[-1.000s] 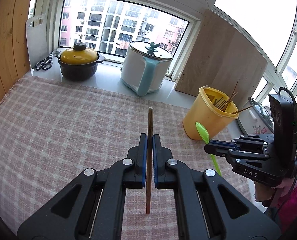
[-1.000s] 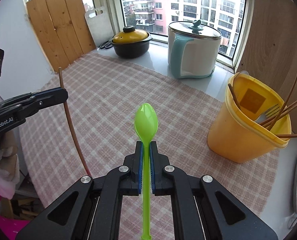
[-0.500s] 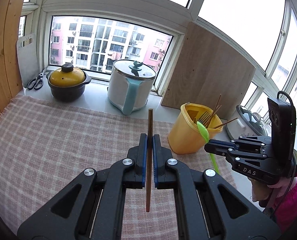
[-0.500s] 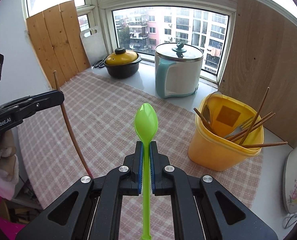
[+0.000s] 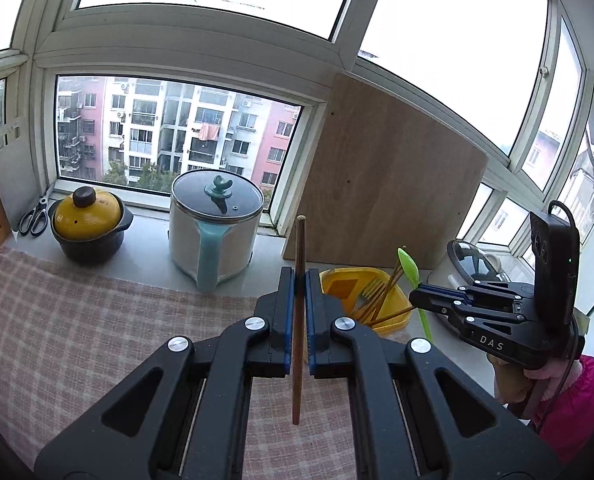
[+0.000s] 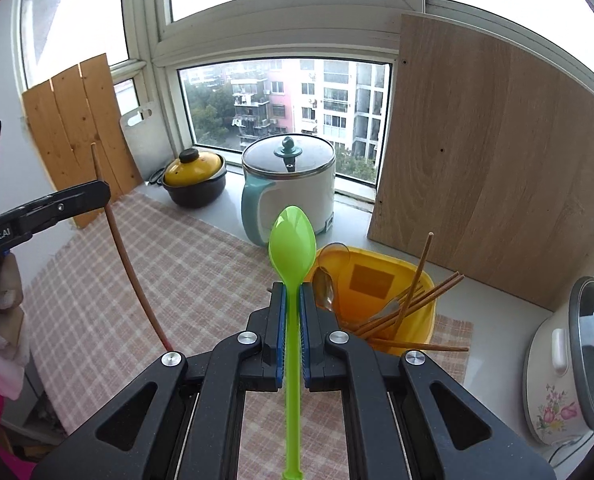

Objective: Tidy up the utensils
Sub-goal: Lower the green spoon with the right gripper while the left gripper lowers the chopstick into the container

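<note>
Left wrist view: left gripper (image 5: 300, 312) was clamped on a brown chopstick (image 5: 298, 320), gripped mid-length with its top pointing to twelve o'clock, likely so either end could drop cleanly into a container. Yellow utensil holder (image 5: 393, 302) stood at about two o'clock of the jaws, already stocked with a fork (image 5: 371, 290) and more chopsticks, evidently the collecting point. Right gripper (image 5: 417, 294) at three o'clock, closed on a green spoon (image 5: 409, 264), bowl uppermost, above the holder's far rim.

Right wrist view: spoon (image 6: 292, 248) pinched by its handle; holder (image 6: 425, 316) just beyond at two o'clock. White pot (image 6: 293, 188) and dark casserole (image 6: 195, 192) sat back on the windowsill, apart from the checked cloth (image 6: 97, 300).
</note>
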### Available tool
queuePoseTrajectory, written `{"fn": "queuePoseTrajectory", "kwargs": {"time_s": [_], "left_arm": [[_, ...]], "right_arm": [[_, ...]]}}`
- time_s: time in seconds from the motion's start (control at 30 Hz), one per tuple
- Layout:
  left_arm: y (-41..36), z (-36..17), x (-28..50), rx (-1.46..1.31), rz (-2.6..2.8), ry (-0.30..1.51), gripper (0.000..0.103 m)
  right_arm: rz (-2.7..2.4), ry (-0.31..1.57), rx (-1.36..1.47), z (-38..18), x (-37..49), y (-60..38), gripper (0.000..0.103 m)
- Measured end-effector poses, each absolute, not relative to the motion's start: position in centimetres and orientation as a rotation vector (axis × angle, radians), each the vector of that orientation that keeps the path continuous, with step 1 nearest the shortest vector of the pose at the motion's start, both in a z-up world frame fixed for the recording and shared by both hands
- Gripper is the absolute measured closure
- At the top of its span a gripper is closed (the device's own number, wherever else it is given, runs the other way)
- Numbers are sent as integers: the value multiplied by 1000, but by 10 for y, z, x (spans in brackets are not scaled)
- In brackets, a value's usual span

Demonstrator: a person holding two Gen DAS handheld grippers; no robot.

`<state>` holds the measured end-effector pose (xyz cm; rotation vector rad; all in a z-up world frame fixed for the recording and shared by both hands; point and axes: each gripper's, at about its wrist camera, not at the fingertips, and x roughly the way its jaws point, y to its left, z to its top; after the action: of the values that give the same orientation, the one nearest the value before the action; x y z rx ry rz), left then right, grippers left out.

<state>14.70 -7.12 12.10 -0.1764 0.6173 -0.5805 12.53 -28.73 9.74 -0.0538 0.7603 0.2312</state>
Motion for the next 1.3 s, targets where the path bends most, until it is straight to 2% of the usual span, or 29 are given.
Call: {"fn": "queuePoseTrajectory", "kwargs": {"time_s": [0.53, 0.87, 1.3], "left_arm": [[-136, 173, 205, -171, -594, 510, 100], [-181, 144, 242, -188, -607, 598, 100], [-210, 106, 240, -93, -625, 672, 100]], "right_arm": [[197, 700, -20, 114, 183, -333, 98], [182, 691, 24, 91, 213, -349, 98], [168, 708, 56, 71, 223, -360, 98]]}}
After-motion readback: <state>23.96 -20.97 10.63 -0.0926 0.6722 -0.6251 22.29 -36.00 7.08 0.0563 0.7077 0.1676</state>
